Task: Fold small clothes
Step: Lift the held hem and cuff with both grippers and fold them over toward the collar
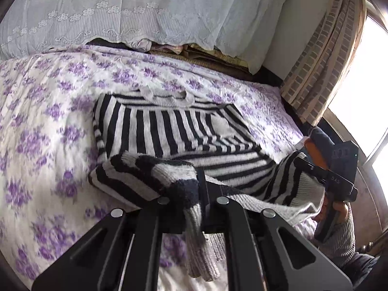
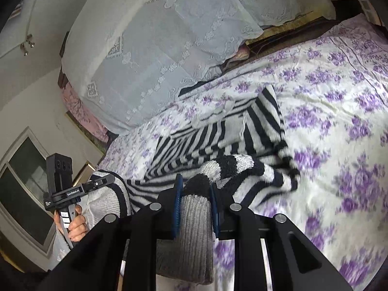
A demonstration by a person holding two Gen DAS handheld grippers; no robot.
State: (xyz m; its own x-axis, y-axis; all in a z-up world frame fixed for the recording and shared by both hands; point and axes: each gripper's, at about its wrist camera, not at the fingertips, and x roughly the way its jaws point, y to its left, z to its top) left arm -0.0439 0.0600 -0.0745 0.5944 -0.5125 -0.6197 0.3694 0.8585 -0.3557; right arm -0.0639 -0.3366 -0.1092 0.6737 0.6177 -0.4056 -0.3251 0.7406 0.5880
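Two grippers: each clamps one bottom corner of the striped sweater.
Striped sweater (image 1: 167, 131): black-and-white knit, lying on the bedspread with its collar toward twelve o'clock in the left wrist view; its near hem is lifted off the bed.
Left gripper (image 1: 201, 194): jaws pinched tight on a bunched fold of the hem, with a grey ribbed strip hanging down toward six o'clock.
Right gripper (image 2: 195, 201): jaws narrowly apart, blue pads pressing both sides of a thick roll of grey ribbing and dark knit.
Left hand (image 2: 76, 225): at eight o'clock in the right wrist view, wrapped round its gripper's handle.
Bedspread (image 1: 48, 121): white with purple flowers, beneath the sweater.
Lace cover (image 1: 145, 7): pale, draped over bedding at twelve o'clock.
Curtain (image 1: 322, 55): brick-patterned, at two o'clock beside a bright window.
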